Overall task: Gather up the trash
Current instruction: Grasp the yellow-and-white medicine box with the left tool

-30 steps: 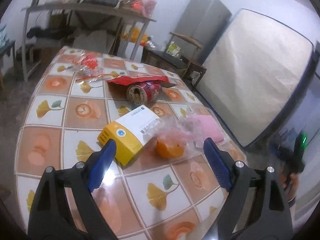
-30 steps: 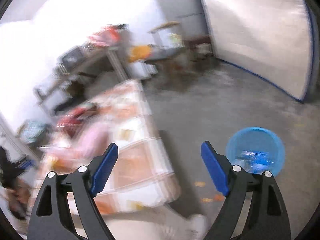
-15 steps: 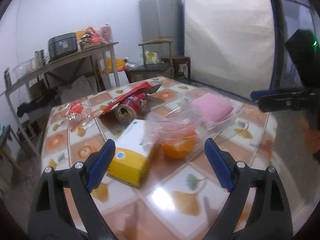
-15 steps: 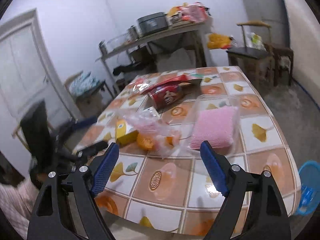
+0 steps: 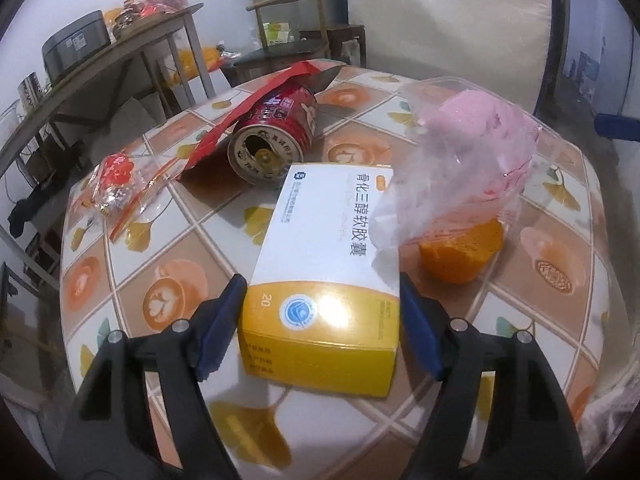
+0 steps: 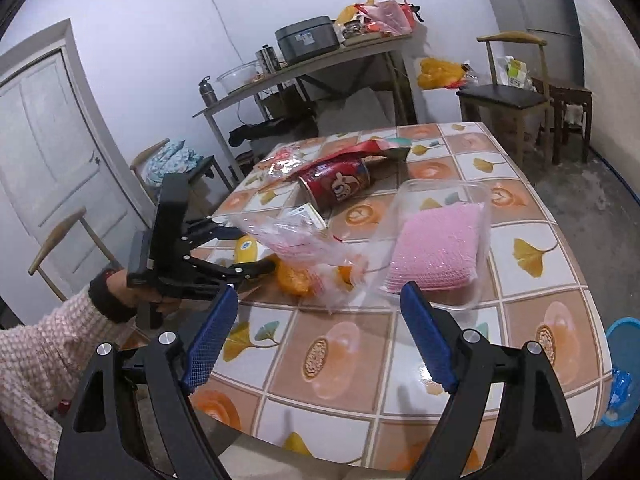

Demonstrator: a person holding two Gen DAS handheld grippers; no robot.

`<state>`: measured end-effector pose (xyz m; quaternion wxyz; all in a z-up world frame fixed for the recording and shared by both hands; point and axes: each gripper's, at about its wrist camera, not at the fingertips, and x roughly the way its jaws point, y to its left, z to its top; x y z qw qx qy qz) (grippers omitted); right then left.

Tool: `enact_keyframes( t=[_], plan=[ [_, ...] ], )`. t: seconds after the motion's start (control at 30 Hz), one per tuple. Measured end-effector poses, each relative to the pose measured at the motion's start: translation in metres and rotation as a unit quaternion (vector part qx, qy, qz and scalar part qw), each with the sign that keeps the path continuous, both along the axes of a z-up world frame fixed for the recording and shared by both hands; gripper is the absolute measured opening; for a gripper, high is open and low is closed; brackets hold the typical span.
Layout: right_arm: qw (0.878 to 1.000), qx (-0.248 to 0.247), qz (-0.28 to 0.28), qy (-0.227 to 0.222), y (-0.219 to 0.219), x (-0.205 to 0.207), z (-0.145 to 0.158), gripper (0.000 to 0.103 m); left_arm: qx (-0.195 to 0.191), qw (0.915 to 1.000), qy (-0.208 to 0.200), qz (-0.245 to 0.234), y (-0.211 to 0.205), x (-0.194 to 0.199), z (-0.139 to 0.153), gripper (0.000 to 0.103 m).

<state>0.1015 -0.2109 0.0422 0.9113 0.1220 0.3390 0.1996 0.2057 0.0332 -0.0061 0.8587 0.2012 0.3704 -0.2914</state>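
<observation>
**Yellow-and-white box sits between the left fingers**

Yellow at its near end and white on top, the medicine box (image 5: 324, 280) lies flat on the tiled surface (image 5: 168, 248), its near end between the blue pads of the left gripper (image 5: 320, 326). Those fingers (image 5: 220, 324) have just been closing in on the box; they flank its sides closely, but whether the pads press it cannot be told. A crumpled clear plastic bag (image 5: 452, 184) drapes over the box's far right corner and over an orange piece (image 5: 460, 252) just beside it. Beyond the box a red can (image 5: 276, 136) lies on its side, open end toward the camera, with a red wrapper (image 5: 256, 108) leaning across it. A small clear packet with red contents (image 5: 116, 184) lies farther left.

From the right wrist view, the right gripper (image 6: 320, 336) hangs spread wide and empty above the near edge of the surface. A pink sponge-like pad (image 6: 436, 248) rests in a clear tray (image 6: 476, 196) ahead of it. A blue bin (image 6: 624, 364) stands on the floor at the right. A hand in a pink knit sleeve (image 6: 36, 352) holds the left gripper.
</observation>
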Motion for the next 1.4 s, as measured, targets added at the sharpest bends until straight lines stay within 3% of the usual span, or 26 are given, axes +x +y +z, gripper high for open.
enact_keyframes(
  t=[0.13,0.23,0.4,0.6,0.67,0.8,1.0,1.2,1.27,1.4],
  plan=[
    [1.0,-0.008,0.008,0.005,0.002,0.01,0.0,0.081,0.007,0.9998,-0.007,0.018,0.001,-0.019,0.002,0.07],
    [0.999,-0.029,0.032,0.006,0.012,0.022,0.002,0.081,-0.004,0.9983,0.008,0.058,0.012,-0.033,0.005,0.07],
    [0.99,-0.115,0.086,-0.008,0.046,0.047,0.006,0.081,-0.043,0.9902,0.023,0.13,0.041,-0.054,0.006,0.07],
    [0.958,-0.22,0.183,-0.029,0.089,0.083,0.006,0.081,-0.067,0.985,0.034,0.155,0.058,-0.068,0.009,0.07],
    [0.942,-0.258,0.212,-0.034,0.103,0.093,0.003,0.081,-0.07,0.9845,0.037,0.156,0.06,-0.067,0.01,0.07],
    [0.918,-0.299,0.257,-0.038,0.123,0.104,-0.004,0.081,-0.072,0.9839,0.042,0.158,0.06,-0.066,0.011,0.07],
    [0.904,-0.327,0.274,-0.024,0.141,0.122,-0.013,0.081,-0.084,0.9817,0.049,0.164,0.063,-0.065,0.011,0.07],
    [0.91,-0.321,0.264,-0.006,0.145,0.129,-0.023,0.081,-0.089,0.9774,0.039,0.188,0.07,-0.067,0.012,0.07],
    [0.917,-0.307,0.253,0.001,0.141,0.133,-0.021,0.081,-0.09,0.9751,0.037,0.199,0.075,-0.066,0.013,0.07],
    [0.948,-0.239,0.207,0.04,0.122,0.148,-0.011,0.081,-0.099,0.9718,0.038,0.211,0.082,-0.065,0.012,0.07]
  ],
)
